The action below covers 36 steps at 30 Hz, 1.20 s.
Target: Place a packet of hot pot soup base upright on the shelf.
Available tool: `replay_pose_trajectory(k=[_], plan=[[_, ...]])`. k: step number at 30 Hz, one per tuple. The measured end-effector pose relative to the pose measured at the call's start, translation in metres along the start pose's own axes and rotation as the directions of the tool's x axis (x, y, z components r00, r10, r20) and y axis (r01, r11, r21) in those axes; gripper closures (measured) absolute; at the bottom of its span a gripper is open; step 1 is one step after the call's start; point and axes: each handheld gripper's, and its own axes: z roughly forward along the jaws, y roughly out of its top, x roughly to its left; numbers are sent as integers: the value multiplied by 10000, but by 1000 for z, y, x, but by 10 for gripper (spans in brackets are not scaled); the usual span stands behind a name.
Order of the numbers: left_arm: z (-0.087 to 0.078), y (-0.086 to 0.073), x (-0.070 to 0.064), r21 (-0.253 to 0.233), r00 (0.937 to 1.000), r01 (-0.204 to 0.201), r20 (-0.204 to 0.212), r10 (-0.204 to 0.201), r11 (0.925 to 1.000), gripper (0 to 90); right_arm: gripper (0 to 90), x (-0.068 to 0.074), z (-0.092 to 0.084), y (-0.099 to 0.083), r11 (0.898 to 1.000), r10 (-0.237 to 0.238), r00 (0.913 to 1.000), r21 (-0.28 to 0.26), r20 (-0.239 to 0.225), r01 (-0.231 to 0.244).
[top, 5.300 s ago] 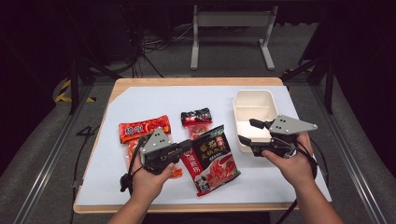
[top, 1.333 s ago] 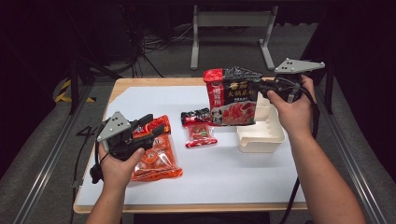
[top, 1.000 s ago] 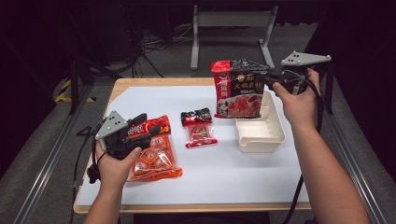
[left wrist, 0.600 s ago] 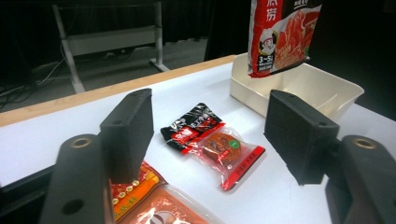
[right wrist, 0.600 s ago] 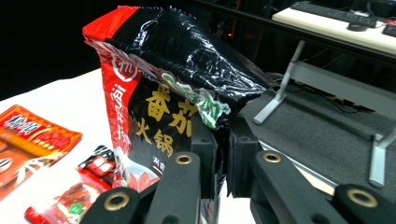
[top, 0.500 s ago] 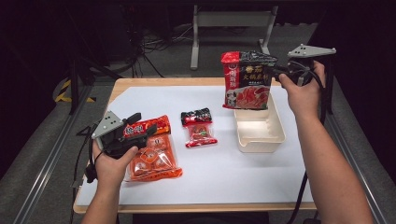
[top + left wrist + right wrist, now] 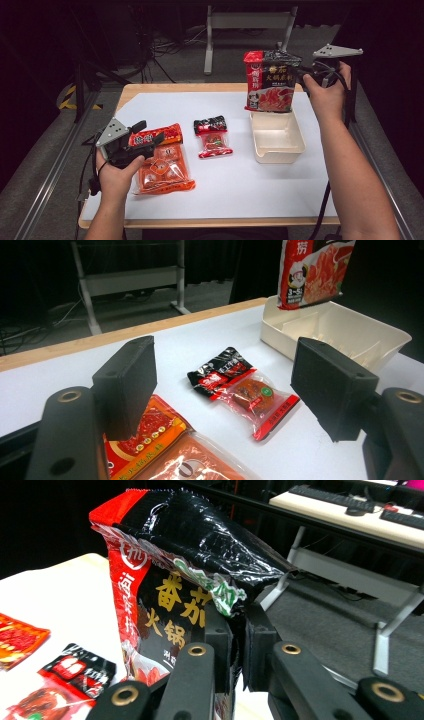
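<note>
Near the front left corner of the surface (image 7: 260,195), the left tongs (image 7: 145,137) are open, and their jaws stand wide apart. They rest low over the orange snack packet (image 7: 162,167), which lies flat just under and in front of them. Near the middle of the surface lies a small black and red sachet (image 7: 212,137), apart from both tongs. Toward the right edge stands a cream tray (image 7: 277,137) with low walls. Above its far end, near the far right corner, the right tongs (image 7: 299,74) are closed on the side edge of a large red and black soup-base pouch (image 7: 270,82). The pouch hangs upright in the air, and its lower edge is just over the tray.
</note>
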Motion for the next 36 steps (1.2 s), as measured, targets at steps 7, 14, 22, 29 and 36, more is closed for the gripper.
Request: replay_pose_trajectory(k=[7,14,22,29,36], plan=[[2,-1,0,175,10000,55,5,-55,9998,266,837,-6,5,-5,9999,36,9999,-137,158,-34],[3,-2,-2,124,10000,-3,-12,3,9999,270,837,-12,13,-16,10000,35,9995,-80,307,-33],[4,-2,-5,42,10000,-16,39,16,10000,272,837,-12,22,-33,9998,172,9994,-73,295,-170],[4,-2,-3,66,10000,-31,3,31,10000,272,835,-12,23,-36,9999,-148,9986,-13,514,149],[5,-2,-3,115,10000,-4,28,3,9999,271,833,-10,28,-40,9996,-247,9987,134,438,241]])
